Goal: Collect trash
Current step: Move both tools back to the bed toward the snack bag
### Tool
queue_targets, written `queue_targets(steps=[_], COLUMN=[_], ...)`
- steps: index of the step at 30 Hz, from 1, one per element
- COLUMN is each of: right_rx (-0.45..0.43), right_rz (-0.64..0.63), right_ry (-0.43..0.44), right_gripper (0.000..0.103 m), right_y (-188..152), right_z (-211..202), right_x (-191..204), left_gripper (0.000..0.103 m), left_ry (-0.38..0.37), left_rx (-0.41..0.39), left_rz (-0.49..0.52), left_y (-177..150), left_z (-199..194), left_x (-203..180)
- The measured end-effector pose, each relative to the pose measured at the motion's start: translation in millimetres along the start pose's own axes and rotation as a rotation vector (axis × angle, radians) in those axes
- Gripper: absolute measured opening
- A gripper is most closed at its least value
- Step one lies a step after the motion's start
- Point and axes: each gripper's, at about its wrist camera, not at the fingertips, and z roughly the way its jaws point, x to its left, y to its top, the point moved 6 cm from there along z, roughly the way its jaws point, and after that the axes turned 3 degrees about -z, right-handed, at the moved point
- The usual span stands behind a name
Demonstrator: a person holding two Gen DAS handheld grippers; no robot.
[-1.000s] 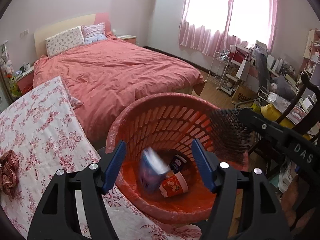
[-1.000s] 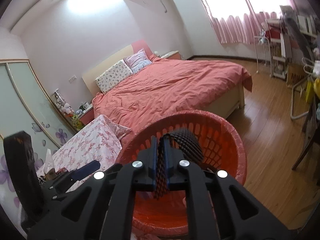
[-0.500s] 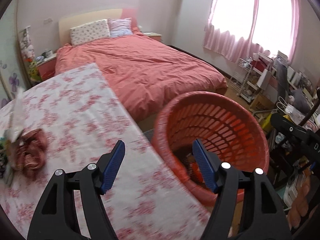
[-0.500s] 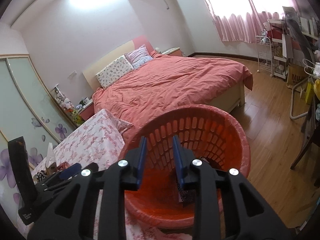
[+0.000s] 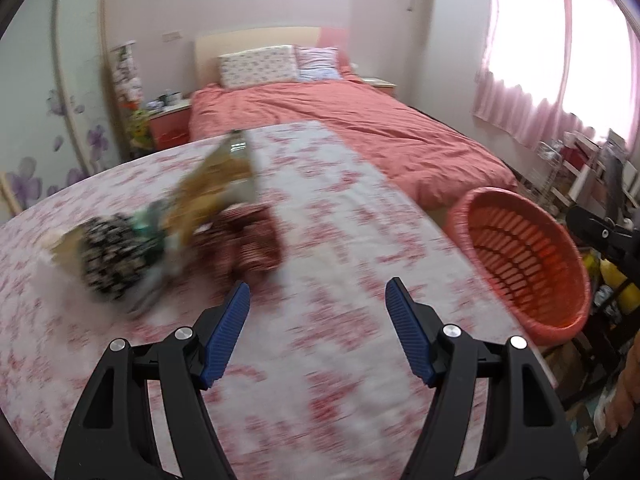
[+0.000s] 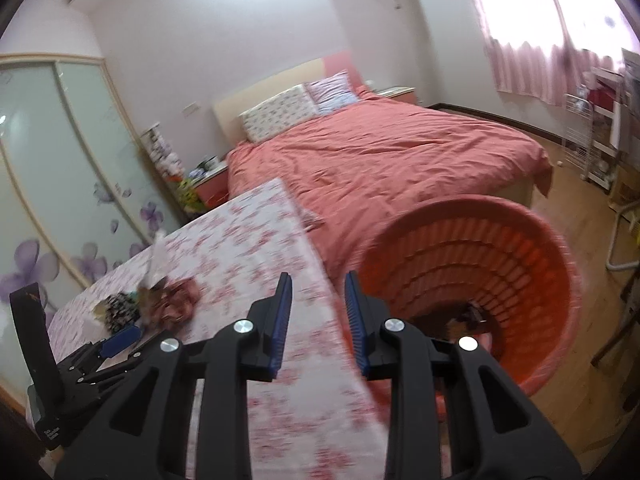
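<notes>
Wardrobe doors: frosted glass sliding doors with purple flower decals point(image 6: 60, 184), far left; two panels show.
Trash heap: a blurred cluster on the counter, left of centre; three pieces can be counted, namely a black-and-white speckled crumpled wrapper point(image 5: 114, 254), a tan and clear plastic bag standing up from the pile point(image 5: 218, 178), and a dark red patterned crumpled bundle point(image 5: 250, 240). More may lie beneath; the blur hides it.
Handling, judged: all three look light, soft and easily crushed; the plastic bag is likely slippery and springy. A pinch on a bunched fold or on the bag's upper edge should hold better than a flat face.
Counter: a surface under a white cloth printed with red flowers point(image 5: 328, 216); it carries the heap.
Left tongs point(image 5: 317, 334): black frame, blue ribbed pads, spread wide with nothing between them; they hover over the cloth, near the red bundle but apart from it.
Right tongs point(image 6: 318, 326): same build, parted by a narrow gap and empty; they hang over the counter's edge, between cloth and basket.
Bed: one, with a salmon-pink quilt point(image 6: 384, 160) and two pillows, behind the counter.
Basket: one round orange-red slotted plastic basket point(image 5: 532, 252) on the floor just beside the counter's right edge; some dark trash lies at its bottom.
Count of tongs: two.
</notes>
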Motion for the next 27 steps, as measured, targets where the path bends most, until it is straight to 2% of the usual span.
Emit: queue_targets(steps=[13, 20, 27], right_rx=[0.095, 0.112, 0.159], right_rz=[-0.199, -0.22, -0.191], right_ry=[0.125, 0.141, 0.116], right_gripper=[0.034, 0.035, 0.036], right_y=[-24, -13, -1], right_z=[49, 87, 131], right_x=[149, 200, 216], left_gripper=[0.073, 0.073, 0.073], left_ry=[0.196, 0.229, 0.232], left_rx=[-0.051, -0.05, -0.045], left_rz=[-0.147, -0.219, -0.251], left_y=[-20, -29, -33], left_z=[-39, -48, -49], left_x=[128, 171, 190])
